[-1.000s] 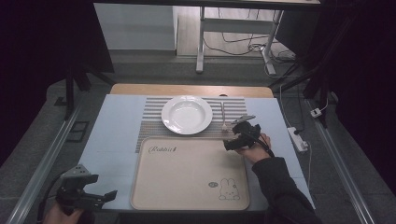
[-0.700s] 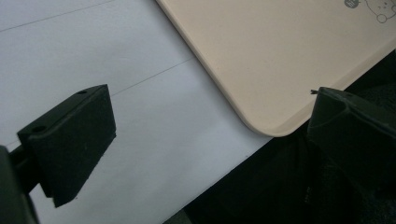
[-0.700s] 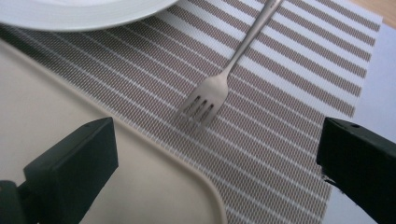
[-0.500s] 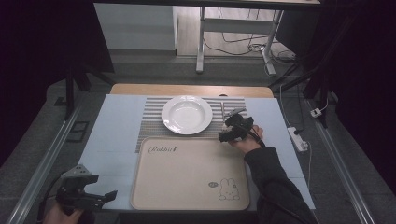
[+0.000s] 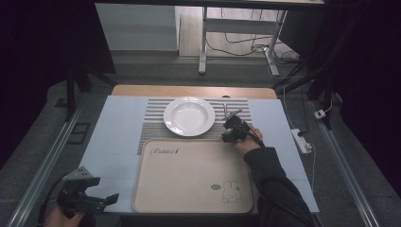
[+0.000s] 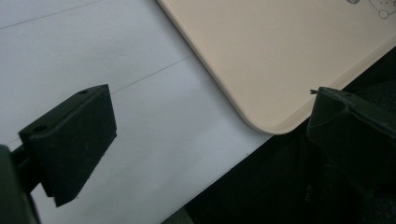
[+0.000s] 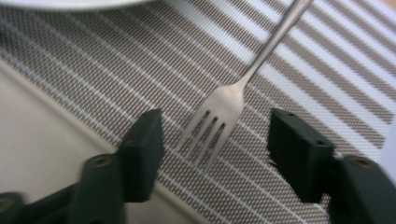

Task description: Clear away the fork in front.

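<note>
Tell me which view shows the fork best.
The right gripper view: the fork lies close up on the striped placemat, tines between the open jaws. The high view shows a small sliver of it beyond the right gripper.

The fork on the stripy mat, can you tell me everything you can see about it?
The fork looks like shiny silver metal, with four tines and a long, thin handle. It lies flat on the striped mat, to the right of the white plate. Its tines point toward the beige tray. In the right gripper view the right gripper is open, one jaw on each side of the tines, not touching them.
</note>
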Demonstrator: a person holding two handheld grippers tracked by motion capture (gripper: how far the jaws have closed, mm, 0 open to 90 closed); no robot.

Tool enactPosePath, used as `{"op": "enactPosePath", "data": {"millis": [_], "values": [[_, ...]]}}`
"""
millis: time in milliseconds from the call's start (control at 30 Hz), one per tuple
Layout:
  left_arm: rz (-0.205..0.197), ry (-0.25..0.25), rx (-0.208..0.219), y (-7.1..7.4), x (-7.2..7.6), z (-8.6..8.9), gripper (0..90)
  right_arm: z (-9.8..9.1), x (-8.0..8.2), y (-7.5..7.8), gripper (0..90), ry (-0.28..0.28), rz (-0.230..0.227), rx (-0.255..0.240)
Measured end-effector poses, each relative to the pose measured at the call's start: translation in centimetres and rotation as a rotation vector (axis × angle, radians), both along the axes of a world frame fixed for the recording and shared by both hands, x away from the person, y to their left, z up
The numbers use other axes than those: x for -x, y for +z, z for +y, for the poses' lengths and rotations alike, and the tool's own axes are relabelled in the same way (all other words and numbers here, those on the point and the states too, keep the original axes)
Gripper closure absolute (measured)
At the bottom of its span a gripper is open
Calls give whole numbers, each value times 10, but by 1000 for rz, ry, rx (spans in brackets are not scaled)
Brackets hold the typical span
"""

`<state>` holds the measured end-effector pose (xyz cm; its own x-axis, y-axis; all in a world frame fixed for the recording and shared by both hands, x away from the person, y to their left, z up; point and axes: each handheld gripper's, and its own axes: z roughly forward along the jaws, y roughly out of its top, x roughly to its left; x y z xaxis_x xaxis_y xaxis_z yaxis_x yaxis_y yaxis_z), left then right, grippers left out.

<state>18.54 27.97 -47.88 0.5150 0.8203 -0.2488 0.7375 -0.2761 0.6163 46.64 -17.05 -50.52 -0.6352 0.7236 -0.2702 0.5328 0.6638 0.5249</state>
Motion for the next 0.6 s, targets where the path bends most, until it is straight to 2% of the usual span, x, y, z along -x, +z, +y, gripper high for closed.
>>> {"op": "enactPosePath", "data": {"millis": [200,233,367,400,433,467,500,600], "values": [[-1,-4,-3,0,0,0,16,2,2,-1,625,23,1,24],[0,-4,-6,0,0,-1,16,2,2,-1,625,23,1,24],[0,-7,-9,0,0,-1,17,5,5,0,727,29,-12,72],[0,-6,-9,0,0,-1,17,5,5,0,727,29,-12,72],[-2,-7,-9,0,0,-1,17,6,7,2,797,21,-35,110],[-2,-7,-9,0,0,-1,17,6,7,2,797,21,-35,110],[-2,-8,-11,0,0,-1,17,4,7,3,889,16,-38,118],[-3,-8,-11,0,0,-2,17,-1,5,4,896,5,-11,88]]}}
